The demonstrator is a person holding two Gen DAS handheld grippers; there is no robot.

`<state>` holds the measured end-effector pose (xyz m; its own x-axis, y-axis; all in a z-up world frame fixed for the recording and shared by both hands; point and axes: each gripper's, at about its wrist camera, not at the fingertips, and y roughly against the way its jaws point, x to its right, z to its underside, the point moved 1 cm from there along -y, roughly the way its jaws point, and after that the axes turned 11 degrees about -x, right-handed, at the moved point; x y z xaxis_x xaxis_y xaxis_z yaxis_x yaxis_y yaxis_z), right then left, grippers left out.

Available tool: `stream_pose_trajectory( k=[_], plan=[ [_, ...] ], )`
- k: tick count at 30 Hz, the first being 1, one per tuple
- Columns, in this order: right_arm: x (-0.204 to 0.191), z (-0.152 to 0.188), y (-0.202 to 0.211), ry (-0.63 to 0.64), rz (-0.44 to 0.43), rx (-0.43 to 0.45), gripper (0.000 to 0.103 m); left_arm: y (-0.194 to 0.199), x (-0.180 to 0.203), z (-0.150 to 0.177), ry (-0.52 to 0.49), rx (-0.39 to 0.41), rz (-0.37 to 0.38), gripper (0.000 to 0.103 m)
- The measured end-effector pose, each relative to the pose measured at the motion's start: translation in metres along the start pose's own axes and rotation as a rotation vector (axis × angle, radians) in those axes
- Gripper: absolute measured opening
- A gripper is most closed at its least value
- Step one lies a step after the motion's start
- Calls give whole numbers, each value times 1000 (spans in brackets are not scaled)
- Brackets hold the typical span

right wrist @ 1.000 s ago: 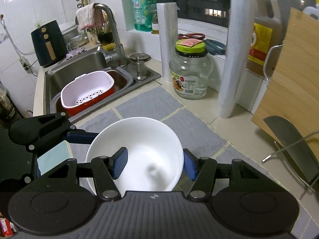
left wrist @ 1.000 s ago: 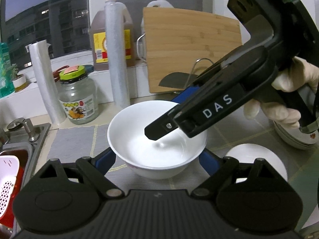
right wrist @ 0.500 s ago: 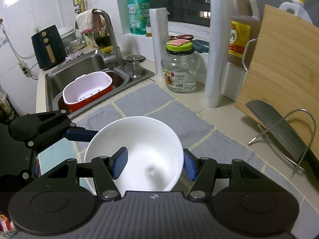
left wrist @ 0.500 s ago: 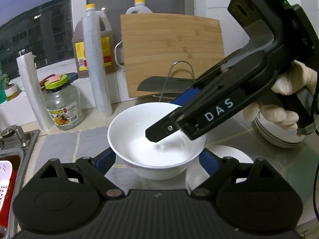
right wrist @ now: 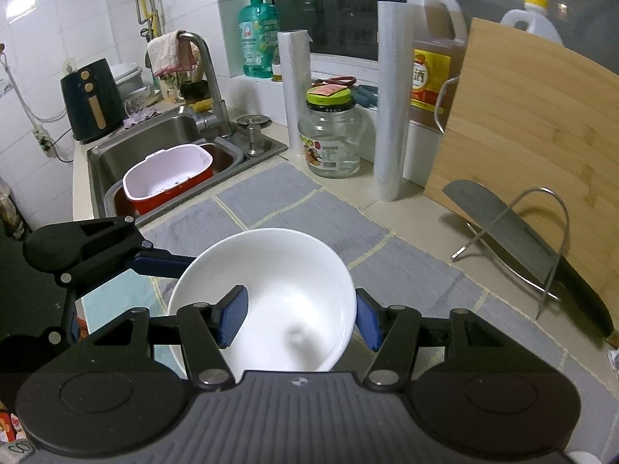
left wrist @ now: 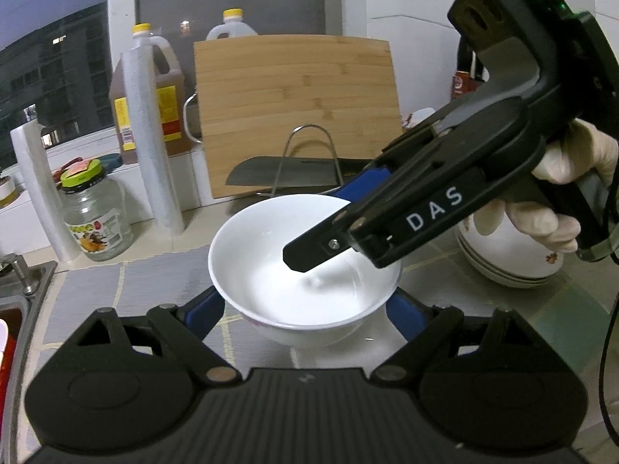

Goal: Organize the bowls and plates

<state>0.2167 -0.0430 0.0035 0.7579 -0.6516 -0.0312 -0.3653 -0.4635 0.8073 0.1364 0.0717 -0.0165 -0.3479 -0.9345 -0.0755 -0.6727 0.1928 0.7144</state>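
Nearest the left wrist camera, the left gripper [left wrist: 305,311] straddles the white bowl [left wrist: 305,266], one blue pad on each side of its outer wall low down, so the jaws stand wide and grasp the bowl across its body. The right gripper [right wrist: 298,317] has one pad inside the bowl and the other outside, clenched on the rim wall at the side nearest its camera. Both hold the same bowl, which looks lifted clear of the grey mat [right wrist: 271,197] on the surface.

Beyond the bowl to the right sits a stack of white bowls [left wrist: 506,255] with a small flower mark, partly behind the gloved hand [left wrist: 541,208] that works the right gripper. That stack seems the likely place for this bowl.

To do the step well, carry the bowl level, keep both grips steady so neither twists it against the other, bring it centred over the stack and lower it straight so the rims nest without knocking.

Farther back stand a wire rack [left wrist: 309,162] with a cleaver [left wrist: 282,172], then the bamboo board [left wrist: 298,108], a jar [left wrist: 96,220] and the oil bottles at the window
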Motion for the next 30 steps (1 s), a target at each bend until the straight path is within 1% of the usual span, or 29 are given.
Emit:
stream_pose_trajectory(
  k=[8, 15, 30],
  plan=[
    [5, 25, 9, -6, 9, -18, 65, 1, 23, 3, -4, -8, 19, 90],
    [7, 41, 11, -7, 5, -36, 65, -3, 35, 8, 8, -22, 26, 90],
    [1, 52, -7, 7, -6, -86, 65, -7, 35, 23, 15, -69, 25, 90]
  ],
)
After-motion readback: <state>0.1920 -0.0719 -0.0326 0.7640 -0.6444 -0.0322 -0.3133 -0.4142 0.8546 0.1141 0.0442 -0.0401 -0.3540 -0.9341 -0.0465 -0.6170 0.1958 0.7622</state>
